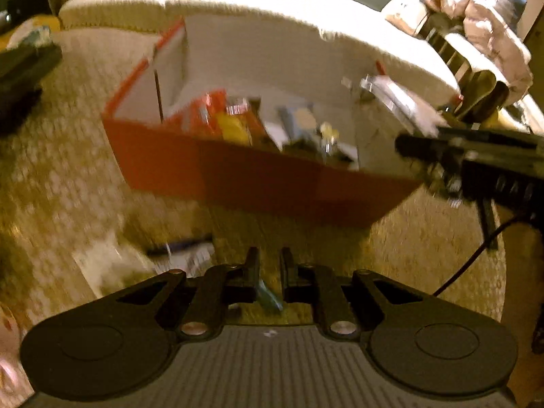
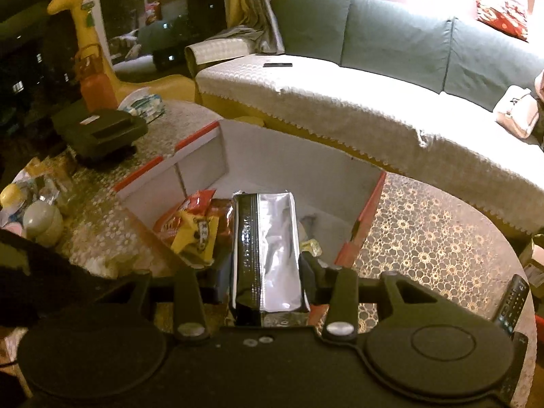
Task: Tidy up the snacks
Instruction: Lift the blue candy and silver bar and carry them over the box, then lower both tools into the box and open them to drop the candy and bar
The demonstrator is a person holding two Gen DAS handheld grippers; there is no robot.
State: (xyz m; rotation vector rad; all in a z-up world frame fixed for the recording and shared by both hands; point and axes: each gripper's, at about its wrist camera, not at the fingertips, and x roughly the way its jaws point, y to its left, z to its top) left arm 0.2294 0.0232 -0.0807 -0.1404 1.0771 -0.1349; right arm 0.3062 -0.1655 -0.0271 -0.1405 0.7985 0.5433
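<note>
Right gripper clamps silver foil pouch over red box; red-yellow snack bags inside at 10 o'clock. Left gripper nearly closed, empty, box at 12.

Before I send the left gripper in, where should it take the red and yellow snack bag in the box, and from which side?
Probably by its raised upper edge, from above. The red and yellow snack bag leans against the box wall, with the silver pouch held in the right gripper close beside it, so its flanks look crowded. The left gripper has its fingers nearly together and would need opening first.
</note>
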